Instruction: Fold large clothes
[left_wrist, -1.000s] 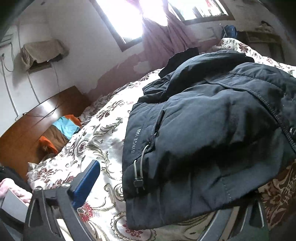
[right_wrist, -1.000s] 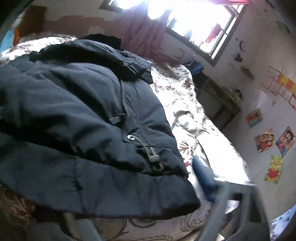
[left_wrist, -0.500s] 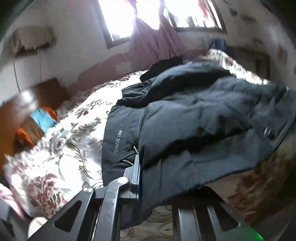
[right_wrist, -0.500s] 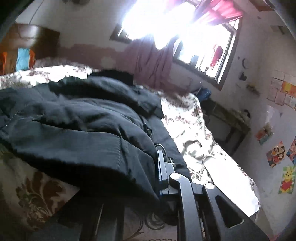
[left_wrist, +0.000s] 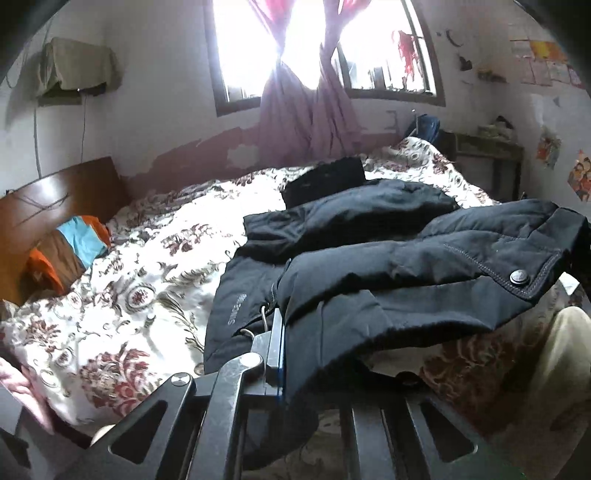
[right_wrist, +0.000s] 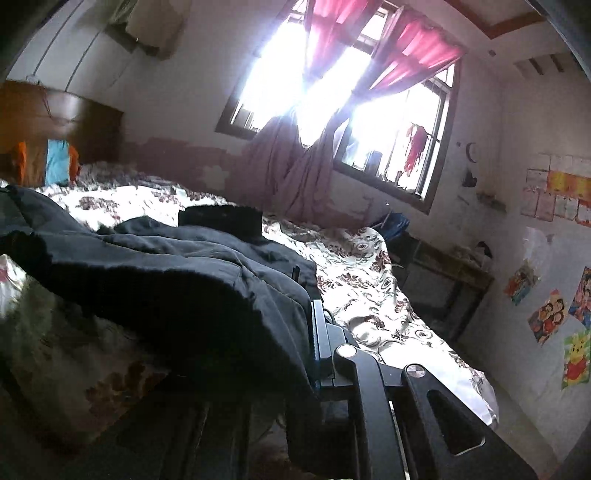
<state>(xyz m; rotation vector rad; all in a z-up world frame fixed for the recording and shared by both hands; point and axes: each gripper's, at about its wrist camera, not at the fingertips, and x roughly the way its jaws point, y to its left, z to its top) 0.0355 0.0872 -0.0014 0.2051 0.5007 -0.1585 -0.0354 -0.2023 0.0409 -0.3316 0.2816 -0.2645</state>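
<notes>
A large dark navy padded jacket (left_wrist: 388, 266) lies on a bed with a floral cover (left_wrist: 140, 266). My left gripper (left_wrist: 282, 347) is shut on the jacket's near hem, close to a drawcord and white lettering. The hem hangs lifted off the bed, and a metal snap button (left_wrist: 519, 277) shows on its raised front edge. In the right wrist view my right gripper (right_wrist: 314, 343) is shut on the other end of the same hem, and the jacket (right_wrist: 177, 269) sags away to the left. The inner finger of each gripper is hidden under the cloth.
A folded black garment (left_wrist: 325, 181) lies beyond the jacket near the window (left_wrist: 317, 48). A wooden headboard (left_wrist: 48, 199) with an orange, brown and blue pillow (left_wrist: 70, 251) is at left. A small table (right_wrist: 450, 269) stands at the bed's far right. A pale trouser leg (left_wrist: 561, 362) shows low right.
Both grippers went from open around the hem to shut on it. Both have since risen and lifted the hem off the bed, so more of the room shows.
</notes>
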